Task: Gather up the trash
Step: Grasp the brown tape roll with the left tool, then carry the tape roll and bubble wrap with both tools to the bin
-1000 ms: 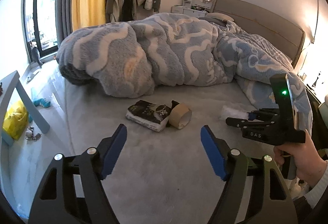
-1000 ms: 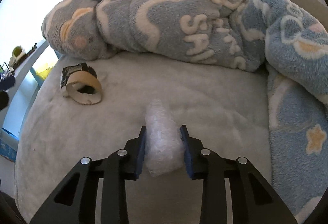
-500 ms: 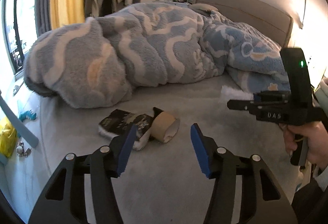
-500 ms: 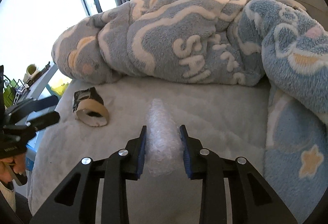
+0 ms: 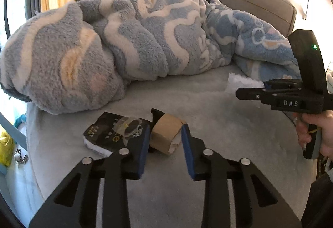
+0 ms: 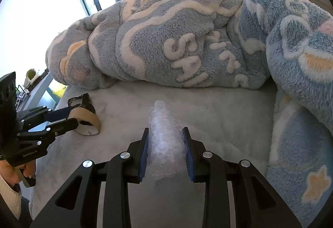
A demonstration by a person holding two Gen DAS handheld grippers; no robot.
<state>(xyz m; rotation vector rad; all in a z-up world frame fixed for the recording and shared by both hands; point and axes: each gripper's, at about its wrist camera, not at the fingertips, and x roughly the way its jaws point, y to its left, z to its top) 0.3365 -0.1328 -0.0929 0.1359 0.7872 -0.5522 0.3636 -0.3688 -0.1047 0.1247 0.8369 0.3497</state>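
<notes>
A brown cardboard tape roll point(image 5: 164, 137) lies on the grey bed point(image 5: 208, 119), against a black packet point(image 5: 110, 134). My left gripper point(image 5: 165, 127) straddles the roll; its jaws are closing and the blue pads point(image 5: 143, 144) touch both sides of it. From the right wrist view the left gripper point(image 6: 70, 117) meets the tape roll point(image 6: 89, 123) from the left. My right gripper point(image 6: 165, 130) is shut on a roll of bubble wrap point(image 6: 164, 136), held just above the bed. In the left wrist view the right gripper point(image 5: 249, 89) with the bubble wrap point(image 5: 239, 82) is at the right.
A bulky blue and cream fleece blanket point(image 5: 135, 46) is heaped across the far side of the bed. The left finger overlaps the black packet's corner. The headboard point(image 5: 249, 3) is at the back right. The floor, with a yellow bag point(image 5: 5, 150), lies beyond the left edge.
My left gripper came forward and down to the tape roll and its jaws narrowed around it. My right gripper drew back a little with the bubble wrap still in it.
</notes>
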